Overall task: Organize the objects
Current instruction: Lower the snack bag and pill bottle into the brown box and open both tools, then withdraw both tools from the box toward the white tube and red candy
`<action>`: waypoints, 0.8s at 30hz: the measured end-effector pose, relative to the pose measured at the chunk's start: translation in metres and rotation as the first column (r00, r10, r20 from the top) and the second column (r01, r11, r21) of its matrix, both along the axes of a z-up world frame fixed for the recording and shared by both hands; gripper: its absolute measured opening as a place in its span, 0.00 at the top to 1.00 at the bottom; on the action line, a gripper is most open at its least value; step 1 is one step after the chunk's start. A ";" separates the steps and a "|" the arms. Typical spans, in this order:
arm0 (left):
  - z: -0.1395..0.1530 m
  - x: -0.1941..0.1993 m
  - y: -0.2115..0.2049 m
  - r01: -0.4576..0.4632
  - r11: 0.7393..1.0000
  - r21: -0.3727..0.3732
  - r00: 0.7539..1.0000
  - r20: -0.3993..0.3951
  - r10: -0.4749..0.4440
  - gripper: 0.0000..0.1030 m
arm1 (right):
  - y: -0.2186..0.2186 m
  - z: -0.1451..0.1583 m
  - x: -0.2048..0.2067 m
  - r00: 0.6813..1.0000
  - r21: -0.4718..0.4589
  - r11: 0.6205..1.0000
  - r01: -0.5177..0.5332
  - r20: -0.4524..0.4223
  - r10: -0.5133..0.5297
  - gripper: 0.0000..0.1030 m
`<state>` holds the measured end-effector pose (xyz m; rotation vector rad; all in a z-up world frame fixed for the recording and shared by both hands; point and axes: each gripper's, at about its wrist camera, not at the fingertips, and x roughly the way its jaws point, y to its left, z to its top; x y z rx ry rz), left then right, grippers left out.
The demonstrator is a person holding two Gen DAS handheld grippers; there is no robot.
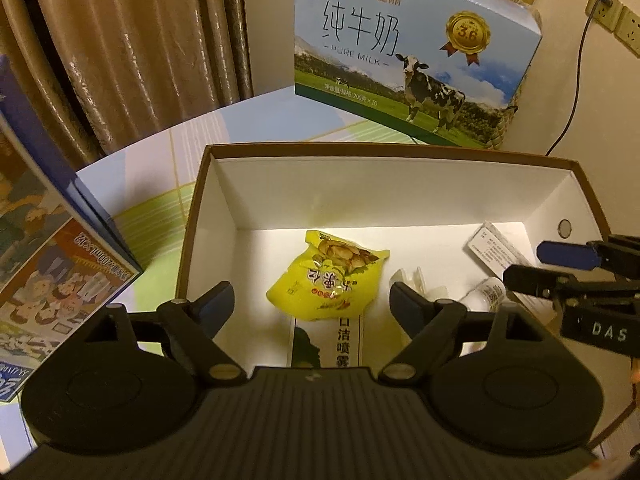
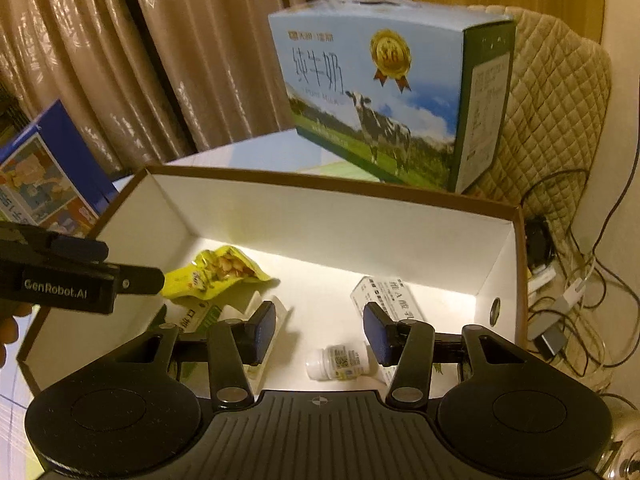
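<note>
An open cardboard box (image 1: 392, 184) (image 2: 320, 220) with white inner walls holds several items. A yellow snack packet (image 1: 324, 276) (image 2: 216, 270) lies left of centre, partly over a green and white spray carton (image 1: 328, 344) (image 2: 200, 316). A small white bottle (image 2: 340, 362) (image 1: 486, 294) lies on its side, near a white medicine carton (image 2: 394, 298) (image 1: 500, 246). My left gripper (image 1: 312, 300) hovers open over the snack packet, holding nothing. My right gripper (image 2: 320, 332) hangs open above the bottle, also holding nothing.
A blue milk carton with a cow (image 1: 408, 52) (image 2: 384, 96) stands behind the box. A blue printed box (image 1: 52, 248) (image 2: 44, 176) stands at the left. Curtains hang behind. Cables and a charger (image 2: 560, 300) lie to the right, below a quilted cover (image 2: 560, 100).
</note>
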<state>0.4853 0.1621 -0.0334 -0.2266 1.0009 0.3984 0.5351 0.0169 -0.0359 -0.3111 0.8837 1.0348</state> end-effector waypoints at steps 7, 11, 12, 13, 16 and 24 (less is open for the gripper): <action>0.018 -0.029 -0.011 -0.009 1.000 -0.027 0.999 0.045 0.010 0.16 | -0.024 0.012 -0.010 0.999 0.030 0.999 0.023 -0.039 -0.022 0.49; 0.029 -0.048 -0.020 -0.017 0.999 -0.037 0.997 0.068 0.019 0.16 | -0.041 0.020 -0.019 0.998 0.046 0.998 0.047 -0.054 -0.044 0.47; 0.032 -0.054 -0.022 -0.020 0.999 -0.039 0.997 0.074 0.023 0.16 | -0.046 0.023 -0.022 0.997 0.051 0.997 0.053 -0.058 -0.050 0.47; 0.035 -0.059 -0.024 -0.024 0.999 -0.041 0.997 0.079 0.027 0.16 | -0.051 0.026 -0.025 0.997 0.056 0.997 0.057 -0.061 -0.054 0.47; 0.045 -0.077 -0.032 -0.036 0.998 -0.046 0.994 0.098 0.040 0.15 | -0.064 0.036 -0.033 0.996 0.071 0.995 0.070 -0.062 -0.066 0.46; 0.067 -0.119 -0.062 -0.062 0.998 -0.033 0.993 0.103 0.065 0.12 | -0.093 0.055 -0.065 0.995 0.095 0.993 0.074 -0.074 -0.068 0.45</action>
